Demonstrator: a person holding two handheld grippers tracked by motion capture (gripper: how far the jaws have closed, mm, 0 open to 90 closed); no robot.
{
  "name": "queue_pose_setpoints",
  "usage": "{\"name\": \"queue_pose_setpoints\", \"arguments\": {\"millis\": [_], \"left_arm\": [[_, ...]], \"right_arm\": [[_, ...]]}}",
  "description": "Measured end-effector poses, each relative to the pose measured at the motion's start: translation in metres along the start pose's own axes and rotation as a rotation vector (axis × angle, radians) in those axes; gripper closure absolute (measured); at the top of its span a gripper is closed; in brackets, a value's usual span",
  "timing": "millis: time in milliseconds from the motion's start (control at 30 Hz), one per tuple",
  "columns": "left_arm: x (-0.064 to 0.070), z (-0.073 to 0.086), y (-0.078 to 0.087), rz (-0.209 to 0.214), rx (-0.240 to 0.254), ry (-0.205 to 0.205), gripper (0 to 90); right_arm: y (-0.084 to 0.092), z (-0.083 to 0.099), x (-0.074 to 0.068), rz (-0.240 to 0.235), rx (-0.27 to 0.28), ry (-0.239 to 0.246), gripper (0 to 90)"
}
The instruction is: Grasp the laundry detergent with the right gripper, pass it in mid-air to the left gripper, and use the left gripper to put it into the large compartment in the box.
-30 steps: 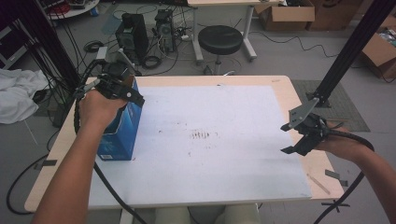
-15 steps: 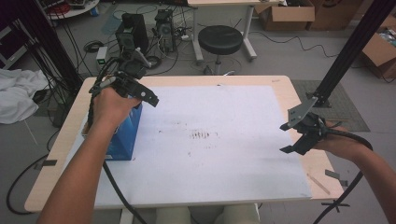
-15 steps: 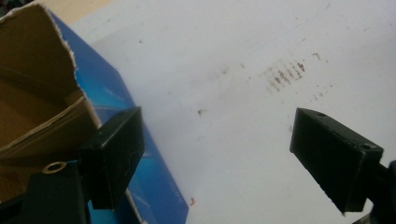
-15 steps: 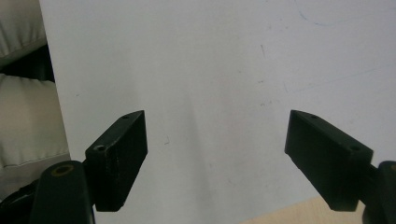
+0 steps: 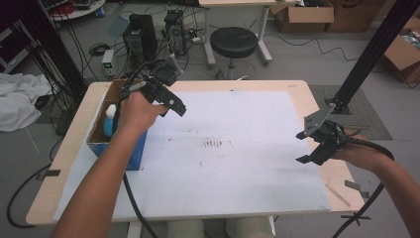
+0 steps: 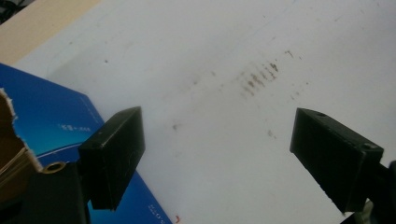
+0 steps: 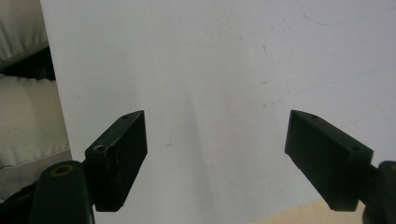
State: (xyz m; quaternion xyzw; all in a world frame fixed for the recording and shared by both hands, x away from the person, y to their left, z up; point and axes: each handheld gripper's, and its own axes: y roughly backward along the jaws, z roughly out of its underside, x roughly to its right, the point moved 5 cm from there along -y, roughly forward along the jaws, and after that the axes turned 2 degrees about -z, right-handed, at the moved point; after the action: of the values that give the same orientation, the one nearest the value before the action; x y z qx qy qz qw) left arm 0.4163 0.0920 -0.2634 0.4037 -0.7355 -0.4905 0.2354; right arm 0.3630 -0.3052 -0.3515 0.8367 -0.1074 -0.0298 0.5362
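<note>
Standing at the left end of the white paper-covered table (image 5: 247, 188), the open blue cardboard box (image 5: 130, 153) serves as the landmark; its brown inner flaps are folded up, and inside it, toward the near-left part, sits a pale blue plastic bottle with a white cap (image 5: 110, 123), upright as far as the high view shows. That bottle looks like the thing being worked with, lodged in the box so it cannot roll.

Just right of the box's far rim, the left gripper (image 5: 174, 105) hangs above the paper, tilted down and away from the box. Its jaws have just been opening and now stand wide apart with nothing between them; the left gripper view shows bare paper and a smear of brown marks (image 6: 259, 78) in the gap, with the box's blue wall (image 6: 51, 121) beside the near jaw. That suits a hand that has let go and is clearing the box.

Well to the right of the box, near the table's right edge, the right gripper (image 5: 306, 147) waits low over the paper, jaws spread and empty, seemingly parked out of the way.
</note>
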Motion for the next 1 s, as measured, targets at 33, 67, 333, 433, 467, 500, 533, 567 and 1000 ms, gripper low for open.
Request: {"name": "queue_pose_setpoints", "arguments": {"millis": [33,67,333,433,467,500,533,567,1000], "left_arm": [[0.004,-0.004,-0.002,0.012,-0.008,-0.015,18.6],[0.006,-0.005,-0.003,0.016,-0.011,-0.022,18.7],[0.023,-0.017,-0.013,0.035,-0.029,-0.078,18.6],[0.03,-0.022,-0.016,0.048,-0.027,-0.102,18.6],[0.032,-0.023,-0.017,0.055,-0.029,-0.107,18.6],[0.034,-0.024,-0.019,0.06,-0.033,-0.114,18.6],[0.036,-0.025,-0.02,0.064,-0.037,-0.124,18.6],[0.038,-0.026,-0.021,0.067,-0.041,-0.13,18.6],[0.045,-0.032,-0.028,0.088,-0.046,-0.175,18.9]], "right_arm": [[0.0,0.0,0.0,0.0,0.0,0.0,20.9],[0.0,-0.001,0.0,0.0,0.0,0.002,20.8],[-0.001,-0.002,0.002,-0.001,-0.001,0.003,20.8],[-0.002,-0.002,0.003,-0.001,-0.002,0.0,20.8],[-0.002,-0.002,0.004,-0.002,-0.003,0.0,20.8],[-0.002,-0.002,0.004,-0.003,-0.005,-0.001,20.8],[-0.002,-0.002,0.005,-0.004,-0.005,-0.001,20.8],[-0.002,-0.002,0.005,-0.003,-0.005,-0.001,20.8],[-0.003,-0.004,0.006,-0.005,-0.008,-0.003,20.8]]}}
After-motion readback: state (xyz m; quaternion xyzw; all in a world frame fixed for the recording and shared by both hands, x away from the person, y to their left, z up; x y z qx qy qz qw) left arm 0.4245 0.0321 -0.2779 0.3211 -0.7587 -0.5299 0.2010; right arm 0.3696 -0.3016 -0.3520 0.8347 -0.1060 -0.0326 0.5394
